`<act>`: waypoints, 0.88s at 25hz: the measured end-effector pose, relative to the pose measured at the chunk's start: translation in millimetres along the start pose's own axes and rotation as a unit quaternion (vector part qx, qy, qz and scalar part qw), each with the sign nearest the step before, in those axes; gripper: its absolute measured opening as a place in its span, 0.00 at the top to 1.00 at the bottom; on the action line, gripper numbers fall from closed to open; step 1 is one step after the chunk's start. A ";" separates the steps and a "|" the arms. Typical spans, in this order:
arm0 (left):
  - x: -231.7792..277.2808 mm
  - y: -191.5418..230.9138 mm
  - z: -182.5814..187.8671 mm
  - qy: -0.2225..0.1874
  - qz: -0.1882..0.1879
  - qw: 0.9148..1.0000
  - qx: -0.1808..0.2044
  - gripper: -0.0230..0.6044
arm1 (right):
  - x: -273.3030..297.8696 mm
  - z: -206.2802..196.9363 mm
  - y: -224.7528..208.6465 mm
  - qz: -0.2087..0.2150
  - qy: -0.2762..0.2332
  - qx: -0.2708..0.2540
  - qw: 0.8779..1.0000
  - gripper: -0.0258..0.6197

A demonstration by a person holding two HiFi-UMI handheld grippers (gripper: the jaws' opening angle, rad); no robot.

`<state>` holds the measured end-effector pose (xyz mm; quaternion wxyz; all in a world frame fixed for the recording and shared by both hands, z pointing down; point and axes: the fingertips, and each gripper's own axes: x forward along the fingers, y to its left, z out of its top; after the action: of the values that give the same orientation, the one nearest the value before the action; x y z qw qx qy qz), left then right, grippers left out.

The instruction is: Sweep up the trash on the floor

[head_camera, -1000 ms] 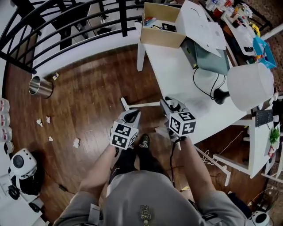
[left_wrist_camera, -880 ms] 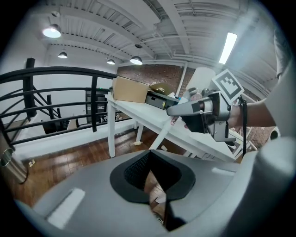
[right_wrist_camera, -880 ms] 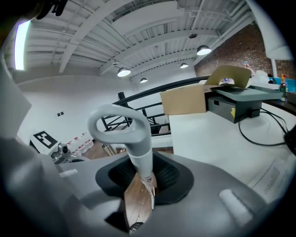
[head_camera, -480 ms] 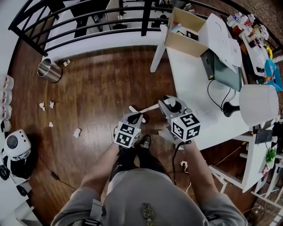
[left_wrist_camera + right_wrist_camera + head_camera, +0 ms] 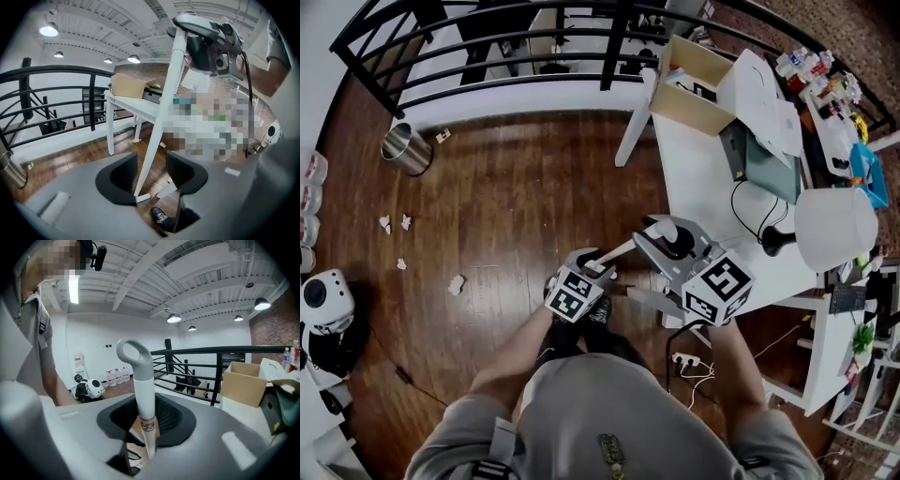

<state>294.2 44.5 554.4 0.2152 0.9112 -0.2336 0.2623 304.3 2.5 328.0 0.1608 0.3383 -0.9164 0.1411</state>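
Note:
A long white handle with a loop at its top stands tilted over the wooden floor. My right gripper is shut on its upper part, just below the loop, and is raised in front of the white table. My left gripper is lower on the same handle; its jaws are opening and stand either side of the shaft with a gap. Scraps of crumpled paper trash lie on the floor to the left, more of them further off.
A metal bin stands by the black railing. On the table are a cardboard box and a lamp with a cable. A white round machine sits at the left edge. My shoe is under the left gripper.
My right gripper has risen and rolled, tipping the handle's top up and to the right. My left gripper slid a little down the shaft and its jaws came apart.

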 end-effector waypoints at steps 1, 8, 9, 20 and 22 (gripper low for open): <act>-1.8 -2.8 1.4 0.001 -0.002 1.000 0.009 0.64 | -2.7 7.6 8.3 0.015 -0.004 -0.009 1.000 0.81; -17.8 -10.4 30.9 -0.039 0.015 0.998 0.037 0.65 | -10.8 49.2 52.0 0.105 -0.032 -0.056 0.992 0.81; -22.2 -8.1 36.1 -0.048 0.025 0.998 0.037 0.66 | -8.8 52.6 56.1 0.113 -0.035 -0.058 0.991 0.81; -80.5 47.7 10.9 -0.052 0.129 0.990 0.000 0.80 | 46.6 60.4 109.9 0.234 -0.034 -0.095 0.967 0.81; -102.2 58.3 0.3 -0.052 0.144 0.988 -0.010 0.79 | 60.2 64.6 127.2 0.259 -0.032 -0.101 0.960 0.81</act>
<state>186.0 29.8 510.7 0.1718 0.8781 -0.3761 0.2406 163.5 37.2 273.8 0.1228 0.0754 -0.9868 0.0740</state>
